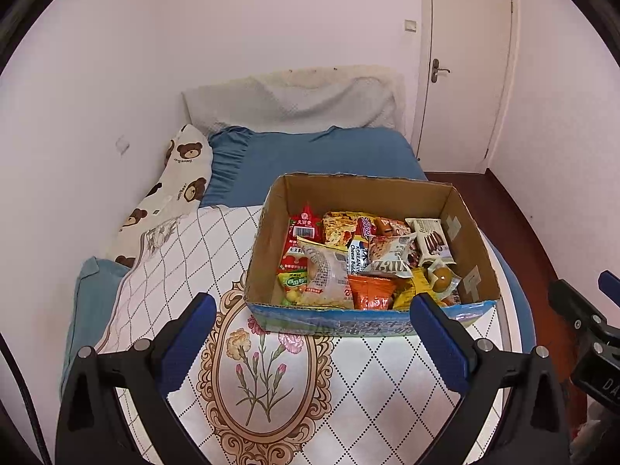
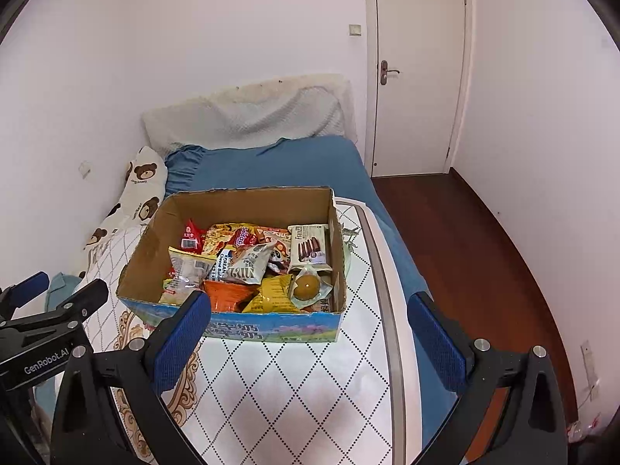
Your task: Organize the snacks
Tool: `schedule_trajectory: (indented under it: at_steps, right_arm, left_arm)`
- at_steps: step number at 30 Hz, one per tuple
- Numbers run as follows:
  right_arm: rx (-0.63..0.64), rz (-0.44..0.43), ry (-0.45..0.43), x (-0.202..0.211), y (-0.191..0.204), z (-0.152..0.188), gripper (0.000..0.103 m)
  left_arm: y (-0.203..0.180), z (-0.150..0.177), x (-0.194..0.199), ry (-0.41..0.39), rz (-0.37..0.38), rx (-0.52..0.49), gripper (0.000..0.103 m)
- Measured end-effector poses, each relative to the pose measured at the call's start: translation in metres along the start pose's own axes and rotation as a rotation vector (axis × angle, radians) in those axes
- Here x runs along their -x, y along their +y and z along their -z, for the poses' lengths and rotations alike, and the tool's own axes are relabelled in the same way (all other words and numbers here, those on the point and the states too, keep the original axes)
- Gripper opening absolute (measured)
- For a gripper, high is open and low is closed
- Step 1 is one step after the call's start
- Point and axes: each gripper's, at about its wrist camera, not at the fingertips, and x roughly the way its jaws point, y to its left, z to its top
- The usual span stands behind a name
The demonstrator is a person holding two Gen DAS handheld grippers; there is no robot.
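I see assorted snack packets (image 1: 360, 263) heaped inside the open brown cardboard box (image 1: 271, 228) on the bed; left gripper (image 1: 314, 341) and right gripper (image 2: 310, 345) gape wide, empty. Sorted or awaiting sorting: undetermined.

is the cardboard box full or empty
Partly full. The cardboard box holds a jumbled layer of snack packets across its bottom, well below the open top.

Left gripper (image 1: 312, 323) hovered with blue pads spread wide and empty above the floral quilt (image 1: 267, 379) on the bed, just short of the open cardboard box (image 1: 271, 240) packed with snack packets (image 1: 364, 259); right gripper (image 1: 585, 310) partly visible at frame edge.
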Motion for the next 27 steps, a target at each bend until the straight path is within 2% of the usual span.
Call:
schedule_trajectory:
  at_steps: [27]
  right_arm:
    - [0.001, -0.022, 0.006, -0.0041, 0.0055, -0.002, 0.103]
  left_arm:
    - [0.0051, 0.0008, 0.0092, -0.014, 0.02, 0.015, 0.103]
